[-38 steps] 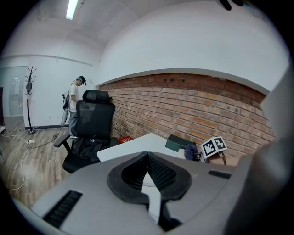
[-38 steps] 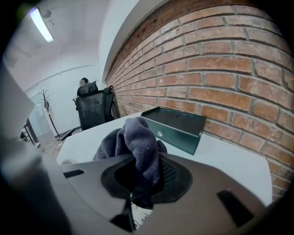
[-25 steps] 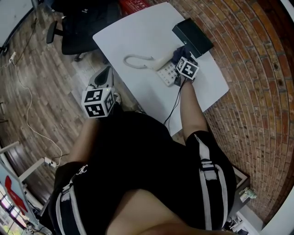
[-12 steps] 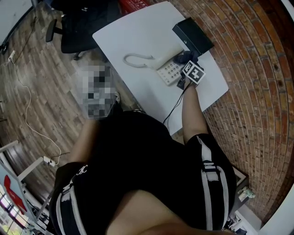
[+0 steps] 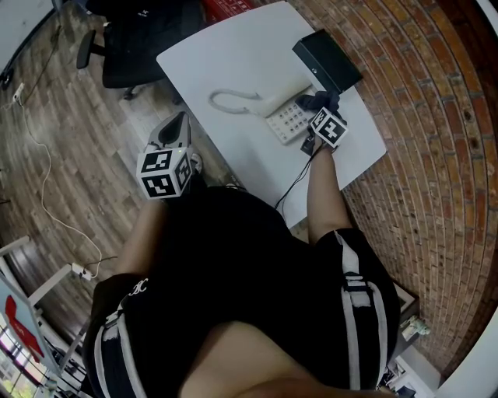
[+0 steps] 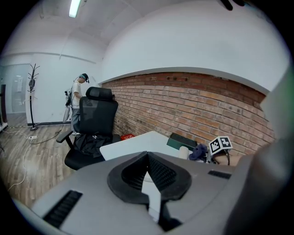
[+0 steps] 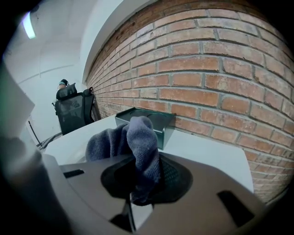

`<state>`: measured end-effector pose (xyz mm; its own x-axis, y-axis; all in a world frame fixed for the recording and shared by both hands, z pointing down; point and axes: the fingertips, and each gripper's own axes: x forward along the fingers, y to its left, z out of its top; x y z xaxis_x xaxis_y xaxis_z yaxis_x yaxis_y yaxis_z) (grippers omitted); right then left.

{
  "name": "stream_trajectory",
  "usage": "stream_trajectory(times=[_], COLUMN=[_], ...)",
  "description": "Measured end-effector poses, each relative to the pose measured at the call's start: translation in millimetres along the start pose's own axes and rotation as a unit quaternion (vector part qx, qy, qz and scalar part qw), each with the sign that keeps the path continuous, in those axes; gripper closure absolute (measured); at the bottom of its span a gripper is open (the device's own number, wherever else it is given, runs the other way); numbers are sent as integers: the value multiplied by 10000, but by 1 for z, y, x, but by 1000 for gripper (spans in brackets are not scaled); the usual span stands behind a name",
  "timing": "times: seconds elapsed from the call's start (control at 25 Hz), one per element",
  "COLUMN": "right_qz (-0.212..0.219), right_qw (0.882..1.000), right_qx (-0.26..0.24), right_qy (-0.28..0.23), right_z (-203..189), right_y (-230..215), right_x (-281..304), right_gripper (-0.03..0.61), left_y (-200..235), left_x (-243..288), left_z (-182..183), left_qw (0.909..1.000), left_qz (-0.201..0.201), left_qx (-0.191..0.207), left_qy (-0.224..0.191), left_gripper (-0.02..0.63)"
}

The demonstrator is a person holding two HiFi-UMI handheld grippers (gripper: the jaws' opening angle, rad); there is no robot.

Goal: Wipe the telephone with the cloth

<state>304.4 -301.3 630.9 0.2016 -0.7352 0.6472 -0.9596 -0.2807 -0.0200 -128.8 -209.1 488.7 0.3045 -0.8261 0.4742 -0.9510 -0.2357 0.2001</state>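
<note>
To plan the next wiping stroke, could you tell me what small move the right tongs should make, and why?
Probably sweep the right tongs across the cream telephone toward its handset: they are shut on the dark blue cloth, which sits at the phone's end by the dark green box.

In the right gripper view the lower end of the dark blue cloth (image 7: pixel 138 142) drops out of sight between the jaws of the right gripper (image 7: pixel 138 183), and the grey body blocks everything beneath it. From the head view that gripper's marker cube covers one end of the telephone (image 5: pixel 286 120) and all but a scrap of the cloth. The phone's black cable (image 5: pixel 294 183) and the near edge of the white table (image 5: pixel 233 62) disappear behind the person's black top (image 5: pixel 233 264). The office chair (image 5: pixel 132 47) and a red box (image 5: pixel 226 8) are cut by the top edge. In the left gripper view the distant person (image 6: pixel 79 98) is too small to make out
</note>
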Motion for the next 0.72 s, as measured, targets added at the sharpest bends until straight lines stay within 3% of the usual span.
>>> stream_trajectory(times=[0.2,0.4,0.72], right_qz=[-28,262,518], right_qw=[10000,9996,9979], right_qx=[-9,17,-381], right_qy=[1,111,91], right_z=[-3,-14,-33], right_y=[-5,1,22], right_x=[-4,-9,-18], right_gripper=[541,543,543], left_y=[-1,-3,-13], left_x=[2,5,11], left_z=[0,0,-2], left_qw=[10000,9999,9998], left_qz=[-37,-79,-200], left_qx=[-19,-71,-30], left_qy=[4,11,68], left_gripper=[612,612,612])
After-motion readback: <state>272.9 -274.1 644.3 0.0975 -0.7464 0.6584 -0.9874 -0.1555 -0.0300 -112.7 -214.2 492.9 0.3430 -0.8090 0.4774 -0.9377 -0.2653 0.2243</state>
